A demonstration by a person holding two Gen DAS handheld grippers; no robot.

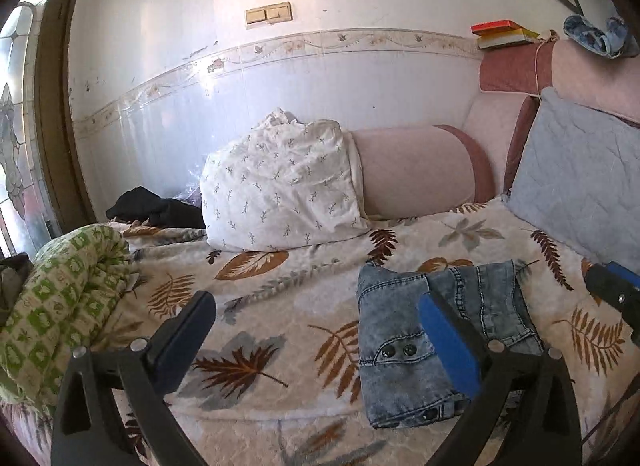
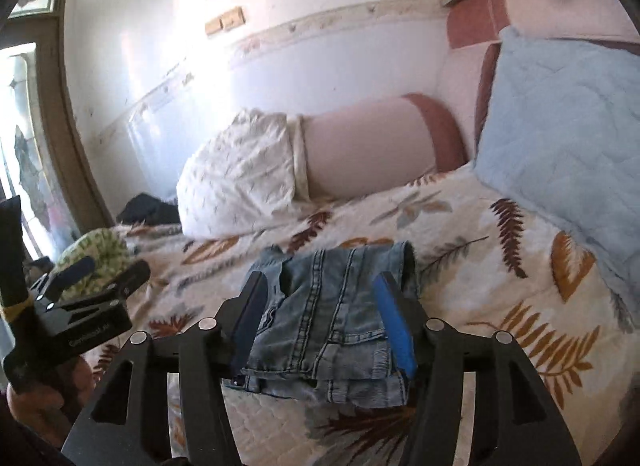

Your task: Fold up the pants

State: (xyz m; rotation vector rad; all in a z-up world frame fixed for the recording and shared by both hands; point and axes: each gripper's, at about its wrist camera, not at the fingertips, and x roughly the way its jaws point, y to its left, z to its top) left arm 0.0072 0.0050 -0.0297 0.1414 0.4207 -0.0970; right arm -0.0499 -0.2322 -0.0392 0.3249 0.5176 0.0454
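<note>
Light-blue denim pants (image 1: 436,338) lie folded into a small stack on the leaf-print bedspread (image 1: 280,306), right of centre in the left wrist view. My left gripper (image 1: 316,306) is open and empty, just left of the stack; its right finger stands in front of the denim. In the right wrist view the pants (image 2: 332,322) sit between the fingers of my right gripper (image 2: 320,286), which is open, with its jaws either side of the stack and not closed on it. The left gripper (image 2: 100,278) shows at the left edge there, and the right gripper's finger (image 1: 616,290) at the far right of the left wrist view.
A white patterned pillow (image 1: 280,185) and a pink bolster (image 1: 416,169) lie at the head of the bed. A blue quilted cushion (image 1: 580,173) leans on the right. A green-and-white rolled blanket (image 1: 64,298) sits at the left. Dark clothing (image 1: 156,205) lies by the wall.
</note>
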